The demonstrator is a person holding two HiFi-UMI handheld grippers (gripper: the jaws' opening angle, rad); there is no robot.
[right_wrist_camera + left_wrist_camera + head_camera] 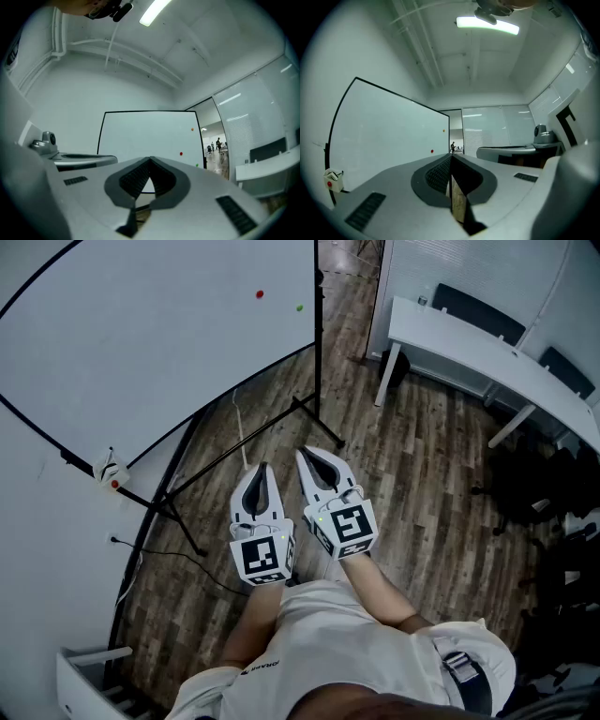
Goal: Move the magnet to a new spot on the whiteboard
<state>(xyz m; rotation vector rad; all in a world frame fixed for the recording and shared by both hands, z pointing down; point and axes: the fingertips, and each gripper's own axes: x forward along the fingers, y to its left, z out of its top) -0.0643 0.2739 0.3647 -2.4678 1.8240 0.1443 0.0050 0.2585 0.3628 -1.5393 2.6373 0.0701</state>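
Showing pre-reach pose: left gripper and right gripper sit side by side near the person's body, both w/ jaws pressed together, nothing between them. Red magnet clings high on whiteboard, well apart from both grippers; green magnet is near it. Risks: wrong magnet picked; small flat disc slips from pads, drops to floor; hard push rocks board on its stand.

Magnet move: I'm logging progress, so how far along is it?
Nothing looks done yet: the red magnet and green magnet sit on the whiteboard, apart from both grippers. In hand: nothing; the left gripper and right gripper are shut and empty. Left: approach the board, grip a magnet, set it elsewhere.
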